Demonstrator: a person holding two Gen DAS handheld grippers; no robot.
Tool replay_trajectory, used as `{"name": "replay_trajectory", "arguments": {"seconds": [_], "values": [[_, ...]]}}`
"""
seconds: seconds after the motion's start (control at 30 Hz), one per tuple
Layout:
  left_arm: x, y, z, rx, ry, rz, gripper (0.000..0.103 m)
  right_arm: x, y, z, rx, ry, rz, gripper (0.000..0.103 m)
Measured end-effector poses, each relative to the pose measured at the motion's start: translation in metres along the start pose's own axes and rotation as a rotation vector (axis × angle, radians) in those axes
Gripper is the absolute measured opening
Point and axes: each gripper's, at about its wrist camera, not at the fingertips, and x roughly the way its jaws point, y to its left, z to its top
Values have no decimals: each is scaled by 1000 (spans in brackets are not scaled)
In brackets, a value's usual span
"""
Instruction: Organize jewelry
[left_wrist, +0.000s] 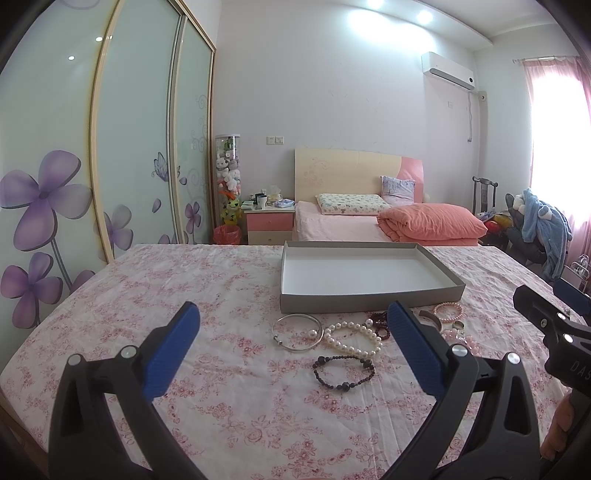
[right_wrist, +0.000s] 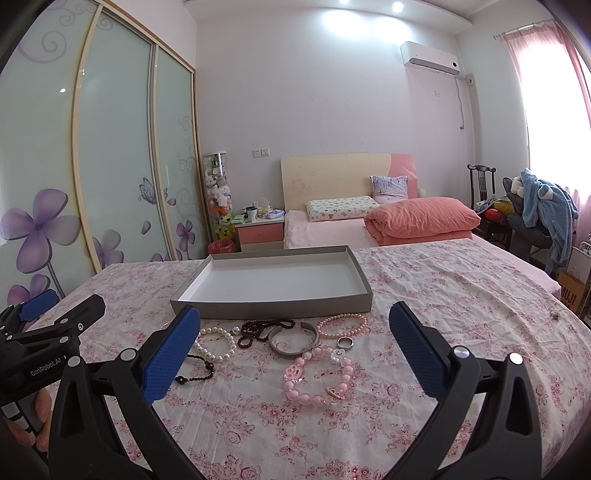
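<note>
An empty grey box with a white inside (left_wrist: 364, 271) (right_wrist: 273, 280) stands on the floral cloth. In front of it lie a silver bangle (left_wrist: 297, 331), a white pearl bracelet (left_wrist: 352, 338) (right_wrist: 216, 345), a dark bead bracelet (left_wrist: 343, 373) (right_wrist: 195, 369), dark red beads (right_wrist: 264, 330), a grey cuff (right_wrist: 293, 341), a pink pearl bracelet (right_wrist: 341, 325), a ring (right_wrist: 345, 343) and a chunky pink bead bracelet (right_wrist: 319, 376). My left gripper (left_wrist: 291, 317) is open and empty above the bracelets. My right gripper (right_wrist: 295, 317) is open and empty above the jewelry.
The table's floral cloth (left_wrist: 147, 295) drops off at the left and right edges. Behind stand a bed with an orange quilt (left_wrist: 430, 221), a nightstand (left_wrist: 269, 221), a sliding wardrobe (left_wrist: 92, 147) and a chair with blue clothes (right_wrist: 546, 214). A small trinket (right_wrist: 554, 314) lies at far right.
</note>
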Motion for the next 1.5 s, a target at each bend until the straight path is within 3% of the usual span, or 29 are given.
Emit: {"name": "replay_trajectory", "arguments": {"seconds": [1.5], "values": [[6, 3, -4, -3, 8, -1, 99, 2, 0, 0, 2, 5, 1, 101]]}}
